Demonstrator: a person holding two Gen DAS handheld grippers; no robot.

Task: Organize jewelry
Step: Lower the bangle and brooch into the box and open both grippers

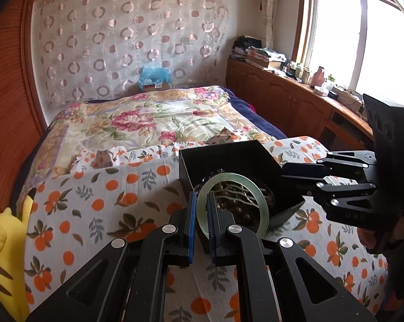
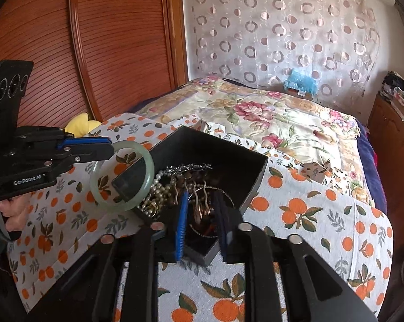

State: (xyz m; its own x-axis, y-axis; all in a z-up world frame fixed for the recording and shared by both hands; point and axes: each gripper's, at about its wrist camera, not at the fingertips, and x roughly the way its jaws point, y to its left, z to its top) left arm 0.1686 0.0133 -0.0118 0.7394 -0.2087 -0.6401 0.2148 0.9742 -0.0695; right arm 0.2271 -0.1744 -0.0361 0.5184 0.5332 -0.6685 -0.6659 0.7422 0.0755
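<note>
My left gripper (image 1: 202, 201) is shut on a pale green jade bangle (image 1: 255, 185) and holds it upright beside the near corner of a black open box (image 1: 228, 158). In the right wrist view the left gripper (image 2: 109, 149) comes in from the left with the bangle (image 2: 148, 171) at the box's left corner. The box (image 2: 207, 145) holds a tangle of pearl strands (image 2: 159, 190), chains and dark beads. My right gripper (image 2: 202, 206) is open, its fingers over the box's near edge, above the jewelry. In the left wrist view the right gripper (image 1: 295, 177) reaches to the box from the right.
The box sits on a white cloth with orange fruit print (image 2: 309, 214) over a table. A bed with a floral quilt (image 1: 148, 118) lies behind. A yellow soft toy (image 1: 3, 230) is at the left. Wooden cabinets (image 1: 295, 99) run along the right under the window.
</note>
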